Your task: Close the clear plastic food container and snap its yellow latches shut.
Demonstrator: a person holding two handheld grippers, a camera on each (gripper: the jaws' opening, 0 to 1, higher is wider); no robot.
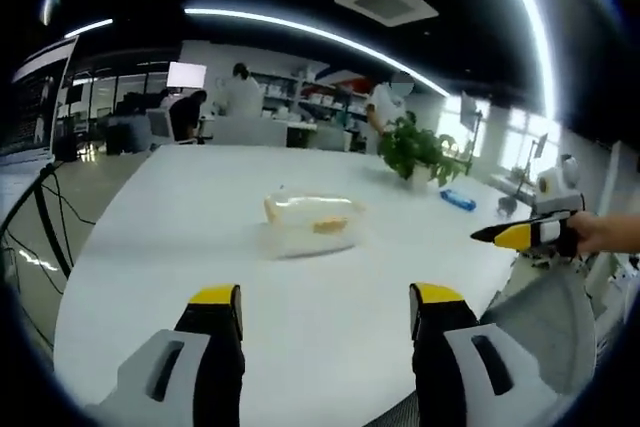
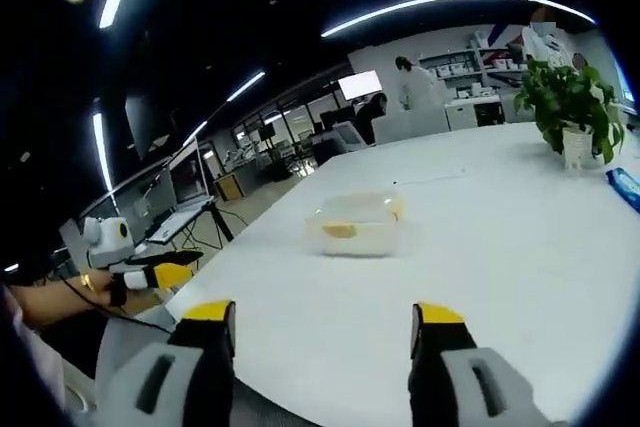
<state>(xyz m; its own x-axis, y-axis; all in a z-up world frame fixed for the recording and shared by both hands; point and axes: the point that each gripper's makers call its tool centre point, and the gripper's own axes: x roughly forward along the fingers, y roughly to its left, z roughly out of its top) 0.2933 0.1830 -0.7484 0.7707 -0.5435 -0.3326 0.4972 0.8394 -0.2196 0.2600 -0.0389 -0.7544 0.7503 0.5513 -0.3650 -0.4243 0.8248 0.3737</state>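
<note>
Yellow-tipped jaws of the left gripper stand wide apart and hold nothing, low over the near edge of the white table; the right gripper is spread just as wide and equally empty. Straight ahead of both, well apart from either, the clear plastic food container sits alone mid-table, its long axis running crosswise to each gripper's line of approach, something yellowish inside; whether its lid is down I cannot tell. Neither gripper looks clearly nearer; beyond the container, off to the right of the left gripper, stand a potted plant and a blue packet.
</note>
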